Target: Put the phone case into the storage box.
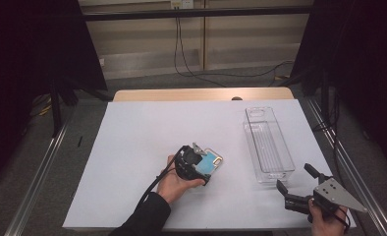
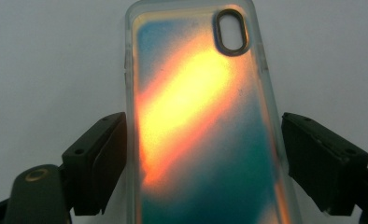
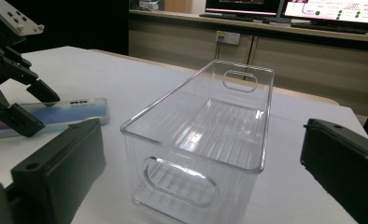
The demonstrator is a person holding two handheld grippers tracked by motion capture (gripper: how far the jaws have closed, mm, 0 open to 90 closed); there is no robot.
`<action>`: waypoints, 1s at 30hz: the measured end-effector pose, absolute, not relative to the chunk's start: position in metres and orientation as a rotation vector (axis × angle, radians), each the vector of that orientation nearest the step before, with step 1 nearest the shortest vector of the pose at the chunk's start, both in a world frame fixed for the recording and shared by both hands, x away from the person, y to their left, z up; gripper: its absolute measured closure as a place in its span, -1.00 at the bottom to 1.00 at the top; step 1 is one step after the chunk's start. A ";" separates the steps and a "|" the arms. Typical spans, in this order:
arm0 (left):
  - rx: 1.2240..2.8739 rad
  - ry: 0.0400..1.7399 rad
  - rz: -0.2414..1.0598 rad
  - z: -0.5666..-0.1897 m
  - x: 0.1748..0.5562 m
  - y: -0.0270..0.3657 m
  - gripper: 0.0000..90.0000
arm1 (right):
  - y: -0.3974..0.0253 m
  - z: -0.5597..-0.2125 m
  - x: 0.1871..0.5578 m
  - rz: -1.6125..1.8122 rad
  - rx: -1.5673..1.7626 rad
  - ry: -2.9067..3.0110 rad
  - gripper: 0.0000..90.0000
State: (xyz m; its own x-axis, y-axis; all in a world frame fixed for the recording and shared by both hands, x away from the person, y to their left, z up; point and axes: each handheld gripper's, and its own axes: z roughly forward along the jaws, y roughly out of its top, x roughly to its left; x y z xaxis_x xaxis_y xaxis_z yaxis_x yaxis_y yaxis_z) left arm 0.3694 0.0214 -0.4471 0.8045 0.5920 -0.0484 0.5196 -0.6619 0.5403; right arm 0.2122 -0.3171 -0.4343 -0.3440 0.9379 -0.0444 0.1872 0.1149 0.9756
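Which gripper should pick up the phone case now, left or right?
Left. The left gripper already straddles the phone case, one open jaw on each long edge, so it probably only needs to close. The right gripper sits open beyond the clear bin, away from the case.

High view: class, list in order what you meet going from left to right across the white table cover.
The left claw open around the phone case → the clear plastic bin → the right claw, open, near the table's right edge.
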 end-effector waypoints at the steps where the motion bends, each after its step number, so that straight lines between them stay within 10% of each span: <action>1: 2.434 0.826 0.203 -0.447 0.369 0.022 -0.62 | -0.317 -0.434 0.212 1.294 1.116 1.655 -1.00; 30: 2.209 0.812 0.475 -0.421 0.350 0.039 -0.62 | -0.317 -0.434 0.212 1.294 1.114 1.656 -1.00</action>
State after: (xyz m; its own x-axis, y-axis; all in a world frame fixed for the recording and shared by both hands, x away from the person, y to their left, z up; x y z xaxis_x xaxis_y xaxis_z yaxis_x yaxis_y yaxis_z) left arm 0.3496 0.0393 -0.4205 0.7332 0.6743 0.0878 0.4074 -0.5389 0.7372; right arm 0.2123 -0.3170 -0.4342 -0.3449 0.9377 -0.0423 0.1861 0.1125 0.9761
